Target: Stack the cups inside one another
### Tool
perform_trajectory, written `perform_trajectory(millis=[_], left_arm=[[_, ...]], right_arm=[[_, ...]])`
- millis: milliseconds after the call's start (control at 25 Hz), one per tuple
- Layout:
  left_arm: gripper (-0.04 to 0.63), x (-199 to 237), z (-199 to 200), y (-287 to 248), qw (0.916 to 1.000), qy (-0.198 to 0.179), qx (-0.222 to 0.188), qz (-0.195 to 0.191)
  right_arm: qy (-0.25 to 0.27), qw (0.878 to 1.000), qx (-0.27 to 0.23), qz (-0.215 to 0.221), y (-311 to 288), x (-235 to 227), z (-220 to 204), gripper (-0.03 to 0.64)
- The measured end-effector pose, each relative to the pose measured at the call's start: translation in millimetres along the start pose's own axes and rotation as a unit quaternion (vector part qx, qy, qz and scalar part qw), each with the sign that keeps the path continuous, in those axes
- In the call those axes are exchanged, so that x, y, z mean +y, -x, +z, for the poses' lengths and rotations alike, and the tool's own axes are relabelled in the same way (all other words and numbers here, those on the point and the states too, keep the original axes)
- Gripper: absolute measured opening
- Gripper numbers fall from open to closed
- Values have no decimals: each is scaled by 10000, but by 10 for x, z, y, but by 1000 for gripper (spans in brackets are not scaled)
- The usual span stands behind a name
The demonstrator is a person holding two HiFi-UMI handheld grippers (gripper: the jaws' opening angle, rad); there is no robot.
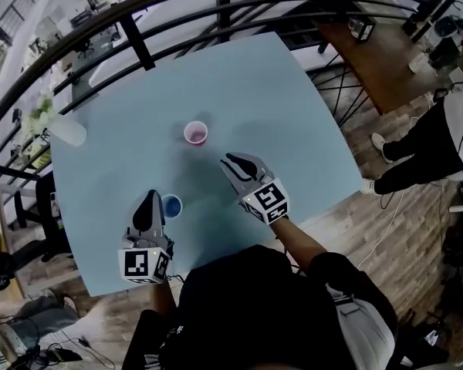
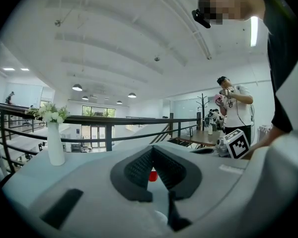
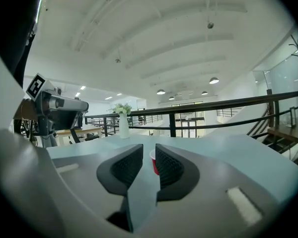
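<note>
1. Nothing is stacked yet. The red cup (image 1: pixel 195 133) sits mid-tabletop (image 1: pixel 293 114), on the far side of both grippers. The blue cup (image 1: pixel 171 205) is nearer, just beside the tip of the left gripper (image 1: pixel 151 197), on its right. The two cups are well apart.
2. The right gripper (image 1: pixel 231 160) points straight at the red cup, but its jaws are only a narrow slit apart with nothing in them. If it goes in like that, I reckon it just shoves or tips the cup instead of getting the wall between the jaws.
3. The left gripper's jaws are closed tip to tip on nothing, and the blue cup is off to the side, not between them. Any sideways drift could knock it over.
4. The cups look light, so too hard a squeeze might pop one out. Lowering one in at a tilt could jam it on the other's rim.
5. The vase (image 1: pixel 68 129) at the far left is well clear, no worries there.
</note>
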State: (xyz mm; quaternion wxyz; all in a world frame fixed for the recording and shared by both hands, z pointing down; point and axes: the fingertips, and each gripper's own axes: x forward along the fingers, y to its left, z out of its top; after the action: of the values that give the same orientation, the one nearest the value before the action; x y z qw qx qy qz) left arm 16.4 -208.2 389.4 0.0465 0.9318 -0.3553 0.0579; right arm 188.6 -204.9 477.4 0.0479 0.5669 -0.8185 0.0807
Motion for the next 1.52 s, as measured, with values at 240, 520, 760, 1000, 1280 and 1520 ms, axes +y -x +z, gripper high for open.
perform_trajectory(millis=[240,520,760,1000,1280,1520], left_arm=[[-9,109,-31,-69,9995,7,69,301],[-8,131,-44,14,9966,105,152,798],[-8,244,-96,119,9927,123,261,1172],[-8,284,-203,288,9878,196,385,1498],[-8,354,-270,359,9841,139,518,1691],[-8,398,-277,347,9823,172,570,1776]], right_arm=[[18,9998,10,209,-248,-179,-10,100],[54,9982,47,592,-501,-192,-99,118],[77,9974,109,709,-796,-275,-225,159],[82,9976,71,687,-993,-408,-265,218],[184,9966,196,776,-1233,-408,-393,299],[371,9948,373,873,-1443,-422,-475,353]])
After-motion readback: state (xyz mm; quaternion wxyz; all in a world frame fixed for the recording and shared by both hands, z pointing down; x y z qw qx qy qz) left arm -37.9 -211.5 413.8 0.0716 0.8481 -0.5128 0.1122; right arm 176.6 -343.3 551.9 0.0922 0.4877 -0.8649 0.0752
